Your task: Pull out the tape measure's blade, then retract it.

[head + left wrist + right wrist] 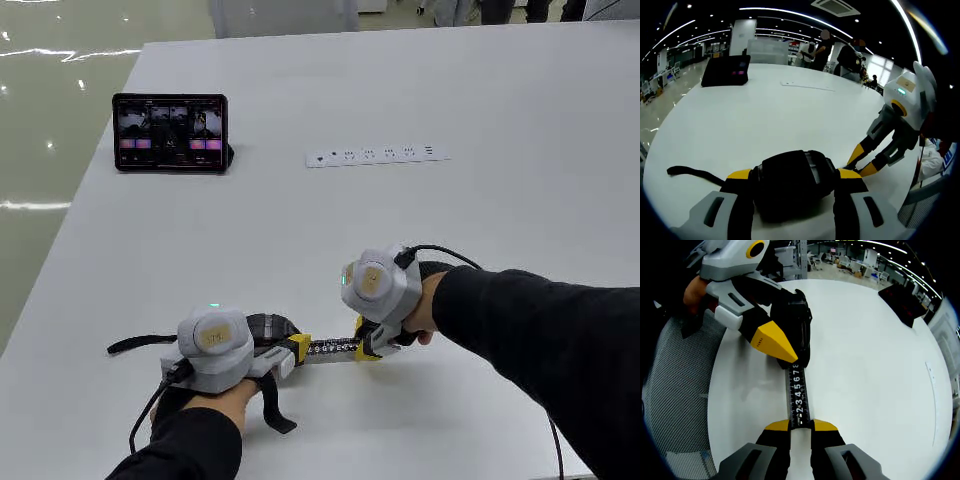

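While the left claw (794, 174) clamps the black tape measure (790, 192) and the right claw (801, 425) pinches tight on its short drawn-out blade (798, 395), both sit on the white table (400, 220), well nearer the person than the tablet (170, 132). Right of that tablet lies a white power strip (377, 155); left of it, glossy floor (40, 150) catches bright glare.

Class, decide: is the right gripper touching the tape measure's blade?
Touching. The right gripper view shows the right gripper with its jaws closed on the end of the blade.
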`<state>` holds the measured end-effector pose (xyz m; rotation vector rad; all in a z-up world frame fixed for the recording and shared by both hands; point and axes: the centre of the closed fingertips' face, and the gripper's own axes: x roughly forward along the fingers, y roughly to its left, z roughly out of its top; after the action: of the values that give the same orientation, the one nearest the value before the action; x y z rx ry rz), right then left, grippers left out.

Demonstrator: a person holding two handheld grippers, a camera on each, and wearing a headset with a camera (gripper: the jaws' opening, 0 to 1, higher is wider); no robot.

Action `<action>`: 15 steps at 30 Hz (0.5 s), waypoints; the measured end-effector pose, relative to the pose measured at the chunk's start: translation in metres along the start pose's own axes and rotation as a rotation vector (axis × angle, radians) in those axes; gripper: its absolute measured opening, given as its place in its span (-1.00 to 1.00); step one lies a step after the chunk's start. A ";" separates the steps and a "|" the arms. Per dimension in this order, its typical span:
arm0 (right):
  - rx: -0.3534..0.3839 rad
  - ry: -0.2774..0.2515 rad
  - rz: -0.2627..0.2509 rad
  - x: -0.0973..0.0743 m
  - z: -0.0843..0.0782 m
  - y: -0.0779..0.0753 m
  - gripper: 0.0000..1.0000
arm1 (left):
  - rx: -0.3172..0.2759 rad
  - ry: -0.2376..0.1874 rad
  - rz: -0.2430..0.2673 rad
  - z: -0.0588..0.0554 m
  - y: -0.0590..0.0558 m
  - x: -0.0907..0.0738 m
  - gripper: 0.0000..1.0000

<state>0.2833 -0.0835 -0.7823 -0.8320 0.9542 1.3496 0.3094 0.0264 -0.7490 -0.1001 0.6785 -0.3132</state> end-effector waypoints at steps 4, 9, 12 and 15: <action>-0.002 -0.002 -0.001 0.001 0.002 0.000 -0.78 | 0.000 0.000 0.000 0.000 0.000 0.000 0.19; -0.002 -0.008 -0.004 0.003 0.006 0.001 -0.78 | -0.002 0.000 0.000 0.000 0.000 0.000 0.19; -0.005 -0.010 -0.005 0.004 0.007 0.001 -0.78 | -0.003 0.000 0.000 0.000 0.000 0.000 0.19; -0.002 -0.015 -0.005 0.004 0.009 0.001 -0.78 | -0.003 0.000 0.000 0.000 0.000 0.000 0.19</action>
<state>0.2833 -0.0732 -0.7827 -0.8244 0.9386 1.3507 0.3093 0.0264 -0.7491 -0.1028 0.6789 -0.3122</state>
